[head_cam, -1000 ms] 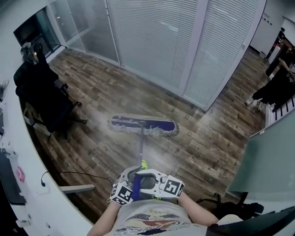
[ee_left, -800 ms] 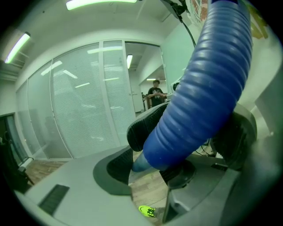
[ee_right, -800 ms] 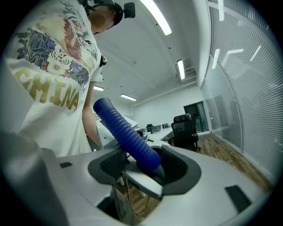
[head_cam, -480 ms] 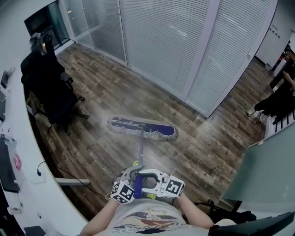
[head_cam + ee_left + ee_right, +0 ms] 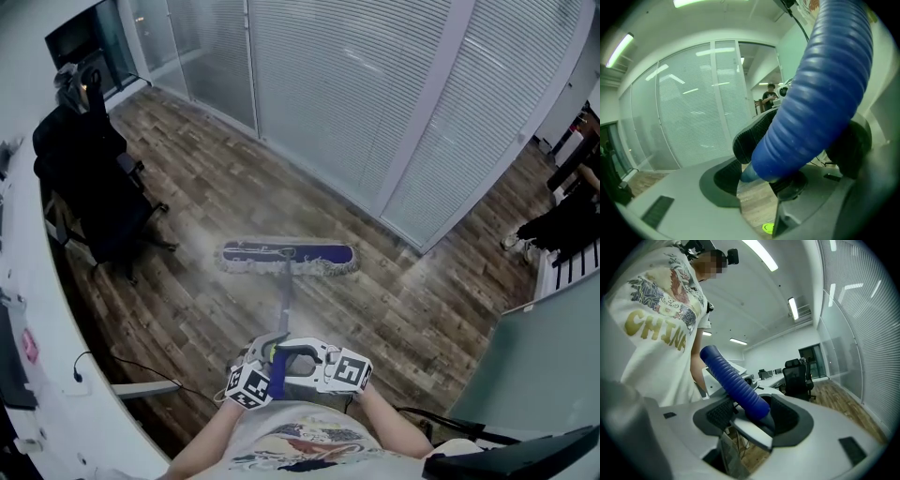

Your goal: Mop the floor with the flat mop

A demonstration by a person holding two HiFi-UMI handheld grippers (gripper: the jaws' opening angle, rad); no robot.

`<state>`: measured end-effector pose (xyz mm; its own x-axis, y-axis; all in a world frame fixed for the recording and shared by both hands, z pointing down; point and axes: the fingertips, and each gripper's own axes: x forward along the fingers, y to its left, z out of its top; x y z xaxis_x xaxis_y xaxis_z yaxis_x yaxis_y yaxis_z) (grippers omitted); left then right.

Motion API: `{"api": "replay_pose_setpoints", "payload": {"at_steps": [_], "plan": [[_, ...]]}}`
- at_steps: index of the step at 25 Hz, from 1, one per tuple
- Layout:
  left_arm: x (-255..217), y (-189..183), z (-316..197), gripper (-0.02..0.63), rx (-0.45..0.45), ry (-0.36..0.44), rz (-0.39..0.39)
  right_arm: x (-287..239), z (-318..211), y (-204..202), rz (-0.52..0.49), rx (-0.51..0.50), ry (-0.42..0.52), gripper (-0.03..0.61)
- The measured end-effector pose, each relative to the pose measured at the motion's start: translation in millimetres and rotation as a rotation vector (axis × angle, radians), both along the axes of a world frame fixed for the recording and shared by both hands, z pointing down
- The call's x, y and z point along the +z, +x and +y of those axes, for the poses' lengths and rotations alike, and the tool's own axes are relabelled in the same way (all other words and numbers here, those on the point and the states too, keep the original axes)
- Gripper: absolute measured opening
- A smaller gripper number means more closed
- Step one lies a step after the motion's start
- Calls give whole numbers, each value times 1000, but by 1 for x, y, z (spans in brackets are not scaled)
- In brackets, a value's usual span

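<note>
— Head view first: where do we find the flat mop [image 5: 284, 291]?

— Its blue, fringed mop head [image 5: 289, 255] lies flat on the wooden floor [image 5: 187, 234] near the middle of the picture, with its long side running from 9 to 3 o'clock. The pole [image 5: 283, 314] leads from the head toward 6 o'clock, up to our hands.

— And how are we holding it?

— By the blue ribbed grip [image 5: 277, 373] at the top of the pole. In the left gripper view, the left hand-held gripper [image 5: 761, 171] pinches that grip, and the ribbed tube fills the gap between its pads. In the right gripper view, the right hand-held gripper [image 5: 754, 416] is clamped on the same grip near its tapered end. The free end points up toward our shirt at 11 o'clock.

— What do we see around the mop?

— A black office chair [image 5: 84, 187] stands at 10 o'clock of the mop head. A curved white bench [image 5: 47, 309] follows the picture's edge at 8 o'clock, with a black cable [image 5: 122, 354] on the floor beside it. A glass partition with blinds [image 5: 375, 94] spans 12 to 2 o'clock. A person in dark clothes [image 5: 562, 225] is far out at 3 o'clock.
</note>
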<state>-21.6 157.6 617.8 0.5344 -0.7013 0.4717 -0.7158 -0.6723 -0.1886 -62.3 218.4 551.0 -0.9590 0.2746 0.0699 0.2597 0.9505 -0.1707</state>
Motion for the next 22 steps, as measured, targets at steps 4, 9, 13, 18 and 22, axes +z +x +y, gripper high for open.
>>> {"api": "replay_pose_setpoints", "payload": {"at_steps": [4,9,13,18,22], "plan": [[-10,-39,-57,133,-18,-4,29,-5,-55,-38,19,-21,-6,238],[-16,-91,-119,130,-37,10,34,-11,-115,-89,13,-39,5,238],[-8,-114,-162,130,-42,9,33,-2,-157,-114,27,-52,4,238],[-4,-136,-231,130,-55,9,22,2,-227,-133,17,-63,2,238],[-2,-157,-297,130,-65,-2,5,2,-292,-153,-8,-79,4,238]]}}
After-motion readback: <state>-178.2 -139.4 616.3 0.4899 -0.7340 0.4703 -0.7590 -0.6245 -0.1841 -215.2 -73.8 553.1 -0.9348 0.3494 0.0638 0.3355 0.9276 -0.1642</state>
